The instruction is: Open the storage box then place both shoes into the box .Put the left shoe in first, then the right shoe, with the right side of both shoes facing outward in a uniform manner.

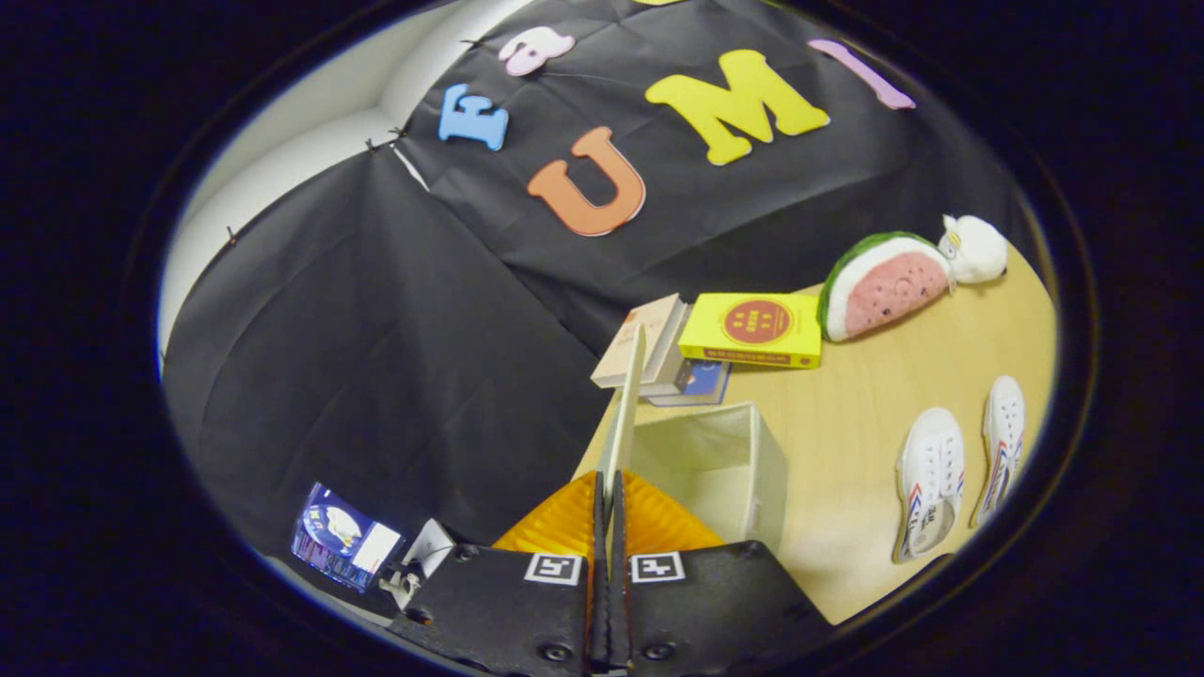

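Observation:
My gripper [609, 498] is shut on the thin lid [625, 414] of the storage box, both fingers pressing its edge. The lid stands raised, almost upright, running ahead from the fingertips. To its right sits the pale storage box [743, 456], open at the top, its inside showing. Two white shoes with red and blue stripes lie on the wooden table beyond the box to the right: one shoe [929, 481] nearer the box and the other shoe [1000, 444] farther right, both side by side.
Past the box lie a yellow book [752, 329] and a stack of other books [654, 353]. A watermelon-slice plush [884, 282] and a white plush [974, 247] rest at the table's [865, 395] far side. The black cloth wall hangs left.

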Tool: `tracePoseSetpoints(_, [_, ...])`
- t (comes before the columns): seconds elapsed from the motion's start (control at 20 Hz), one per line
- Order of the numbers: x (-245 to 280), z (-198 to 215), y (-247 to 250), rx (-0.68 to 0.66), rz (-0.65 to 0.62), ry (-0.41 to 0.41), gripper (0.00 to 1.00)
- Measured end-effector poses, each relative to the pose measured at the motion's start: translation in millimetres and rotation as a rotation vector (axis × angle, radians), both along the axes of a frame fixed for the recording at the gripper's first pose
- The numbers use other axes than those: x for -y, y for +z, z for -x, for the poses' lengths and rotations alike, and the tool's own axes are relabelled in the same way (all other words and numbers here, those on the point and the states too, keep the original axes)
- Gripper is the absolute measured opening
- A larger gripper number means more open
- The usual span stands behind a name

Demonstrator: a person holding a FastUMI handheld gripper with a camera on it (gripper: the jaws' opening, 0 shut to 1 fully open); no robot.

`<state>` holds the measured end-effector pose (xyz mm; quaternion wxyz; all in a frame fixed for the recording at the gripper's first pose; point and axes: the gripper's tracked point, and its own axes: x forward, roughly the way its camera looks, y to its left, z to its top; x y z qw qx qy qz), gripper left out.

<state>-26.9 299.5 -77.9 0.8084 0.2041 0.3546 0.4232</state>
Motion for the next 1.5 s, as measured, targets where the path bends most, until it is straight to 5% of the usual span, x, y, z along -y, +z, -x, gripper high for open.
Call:
tracePoseSetpoints(0.35, [-104,43,40,0.129,0.072,0.065,0.06])
tracePoseSetpoints(0.55, [-139,55,44,0.229,0.118,0.067,0.15])
tracePoseSetpoints(0.7, [-144,59,52,0.297,0.127,0.045,0.31])
tracePoseSetpoints(0.75, [-146,59,53,0.309,0.129,0.036,0.47])
tracePoseSetpoints(0.85, [-144,57,52,0.317,0.134,0.015,0.79])
tracePoseSetpoints(1.2, [-87,38,53,0.449,0.236,-0.148,0.98])
tracePoseSetpoints(1.5, [-10,23,56,0.496,0.290,-0.273,1.00])
